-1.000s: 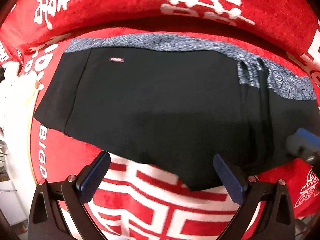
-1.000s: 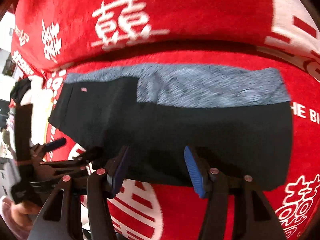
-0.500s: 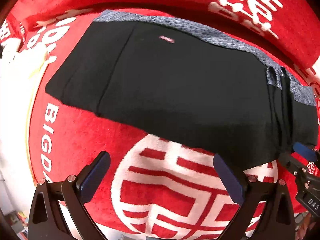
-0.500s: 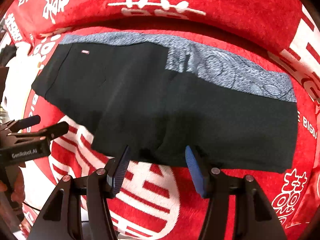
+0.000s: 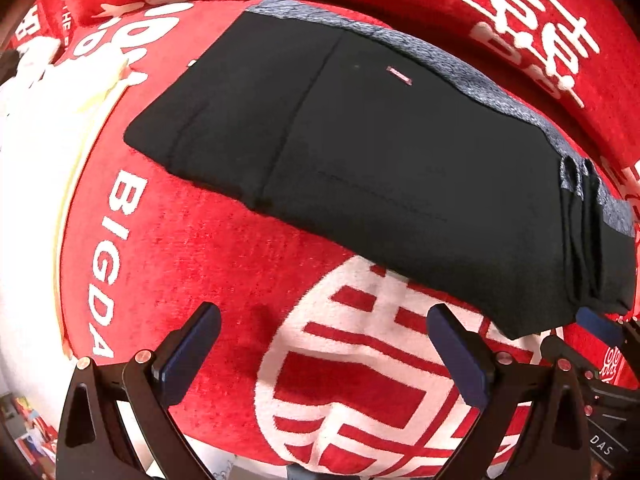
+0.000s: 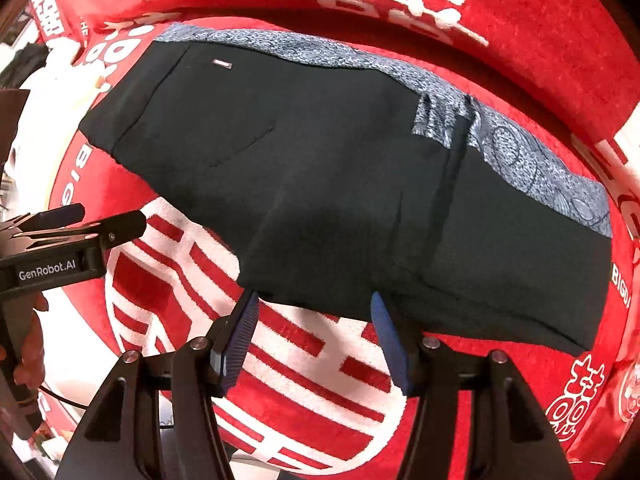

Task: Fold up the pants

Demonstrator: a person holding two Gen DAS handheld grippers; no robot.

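Black pants [image 5: 380, 160] with a grey speckled waistband [image 5: 460, 72] lie folded flat on a red cloth with white characters [image 5: 208, 264]. They also show in the right wrist view [image 6: 320, 184]. My left gripper [image 5: 324, 344] is open and empty, held over the red cloth short of the pants' near edge. My right gripper [image 6: 314, 320] is open and empty, its fingertips just at the pants' near edge. The right gripper's tip shows at the left wrist view's right edge [image 5: 596, 320]. The left gripper shows at the right wrist view's left side [image 6: 76, 224].
The red cloth rises in a fold behind the pants [image 6: 400, 4]. A white surface [image 5: 28, 160] lies beyond the cloth's left edge. A hand [image 6: 28, 356] holds the left gripper's handle.
Both grippers have drawn back from the pants toward the near side. The left one has swung left, so the pants now sit up and right in its view. Both stayed open.
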